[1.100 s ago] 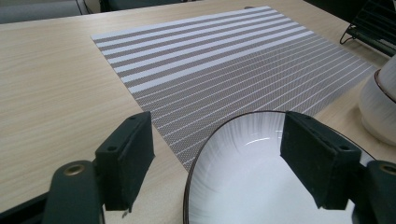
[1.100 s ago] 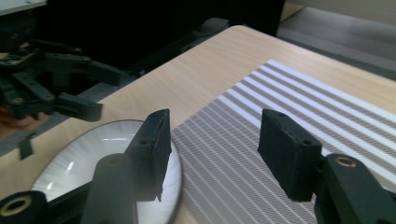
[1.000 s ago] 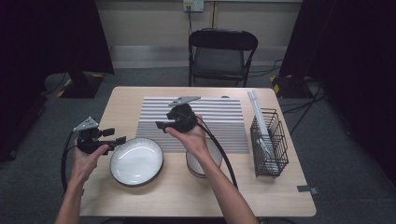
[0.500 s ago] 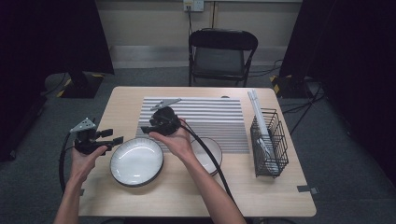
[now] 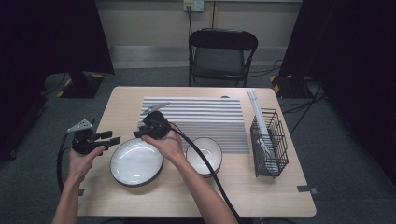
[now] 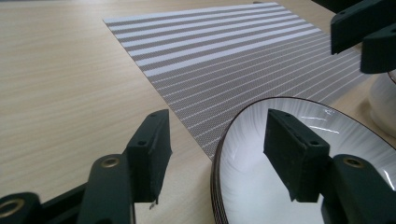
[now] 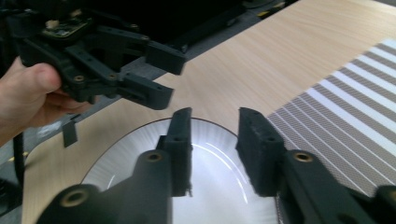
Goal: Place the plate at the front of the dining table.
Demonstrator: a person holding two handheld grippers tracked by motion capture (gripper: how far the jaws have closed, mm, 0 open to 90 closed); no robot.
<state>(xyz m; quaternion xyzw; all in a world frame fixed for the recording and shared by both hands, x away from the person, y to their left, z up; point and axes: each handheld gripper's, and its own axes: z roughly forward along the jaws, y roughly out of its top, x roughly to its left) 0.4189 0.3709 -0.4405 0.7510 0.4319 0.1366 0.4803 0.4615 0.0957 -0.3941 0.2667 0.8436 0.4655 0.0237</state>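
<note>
1. Your left gripper (image 5: 111,139) sits at the plate's (image 5: 136,162) 9 o'clock. Its fingers (image 6: 152,154) straddle the rim there, one outside over the table (image 5: 280,186) and one over the plate, touching nothing; they have just been closing.
2. Your right gripper (image 5: 138,132) hovers above the plate's 12 o'clock edge. Its fingers (image 7: 180,149) stand apart with only air between them; they too have just been closing.
3. The plate lies flat on the table, its 12 o'clock rim at the striped mat's (image 5: 205,116) near corner.
4. A bowl (image 5: 204,155) stands just beside the plate at its 3 o'clock, partly behind your right forearm.
5. A wire basket (image 5: 268,144) stands well apart, at the bowl's 3 o'clock.
</note>
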